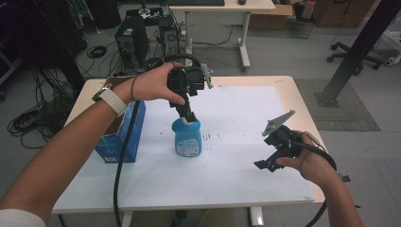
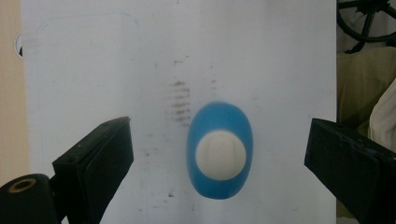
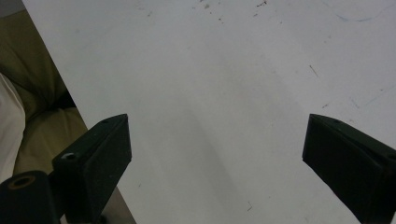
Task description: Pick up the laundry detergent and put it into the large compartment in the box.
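A blue bottle (image 1: 187,138) with a white cap stands upright near the middle of the white table sheet (image 1: 236,113). My left gripper (image 1: 187,116) hangs right above its cap, pointing straight down. In the left gripper view the bottle (image 2: 219,150) sits between the two wide-apart jaws, seen from the top, and neither jaw touches it. My right gripper (image 1: 265,164) is held low over the sheet at the front right; in the right gripper view its jaws stand wide apart above bare sheet (image 3: 224,93).
An open blue cardboard box (image 1: 118,137) stands at the table's left side, close to the bottle. Beyond the table are a computer tower (image 1: 131,43), floor cables, a desk and an office chair (image 1: 354,56). A black post (image 1: 359,47) rises at the right.
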### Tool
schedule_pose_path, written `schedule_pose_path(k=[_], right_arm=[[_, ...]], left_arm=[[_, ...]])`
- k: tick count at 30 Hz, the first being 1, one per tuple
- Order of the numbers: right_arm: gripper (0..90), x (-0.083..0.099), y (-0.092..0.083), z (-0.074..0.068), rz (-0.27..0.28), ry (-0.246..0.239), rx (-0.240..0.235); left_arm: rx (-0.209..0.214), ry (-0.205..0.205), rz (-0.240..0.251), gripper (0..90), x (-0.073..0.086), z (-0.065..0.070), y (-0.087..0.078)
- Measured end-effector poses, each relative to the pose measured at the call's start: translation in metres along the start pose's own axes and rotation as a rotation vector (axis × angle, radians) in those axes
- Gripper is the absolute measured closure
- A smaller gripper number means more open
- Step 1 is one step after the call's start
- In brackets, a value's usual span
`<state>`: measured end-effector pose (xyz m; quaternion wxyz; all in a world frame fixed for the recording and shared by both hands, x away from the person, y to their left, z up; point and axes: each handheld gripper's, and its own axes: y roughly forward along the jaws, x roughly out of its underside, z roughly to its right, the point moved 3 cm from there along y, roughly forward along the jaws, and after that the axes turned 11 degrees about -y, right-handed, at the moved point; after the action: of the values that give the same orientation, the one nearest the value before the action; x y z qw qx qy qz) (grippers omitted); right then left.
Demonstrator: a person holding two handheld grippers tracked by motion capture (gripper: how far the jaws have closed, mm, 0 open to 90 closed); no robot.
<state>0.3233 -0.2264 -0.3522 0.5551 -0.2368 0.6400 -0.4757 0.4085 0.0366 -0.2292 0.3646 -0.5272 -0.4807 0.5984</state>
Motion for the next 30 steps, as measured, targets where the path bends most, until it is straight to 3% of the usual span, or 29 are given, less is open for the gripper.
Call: schedule_pose_path(k=[30], right_arm=[[8.1, -0.002, 0.001, -0.002, -0.006, -0.001, -0.004]], left_arm=[[0.014, 0.003, -0.02, 8.0, 0.012, -0.003, 0.016]])
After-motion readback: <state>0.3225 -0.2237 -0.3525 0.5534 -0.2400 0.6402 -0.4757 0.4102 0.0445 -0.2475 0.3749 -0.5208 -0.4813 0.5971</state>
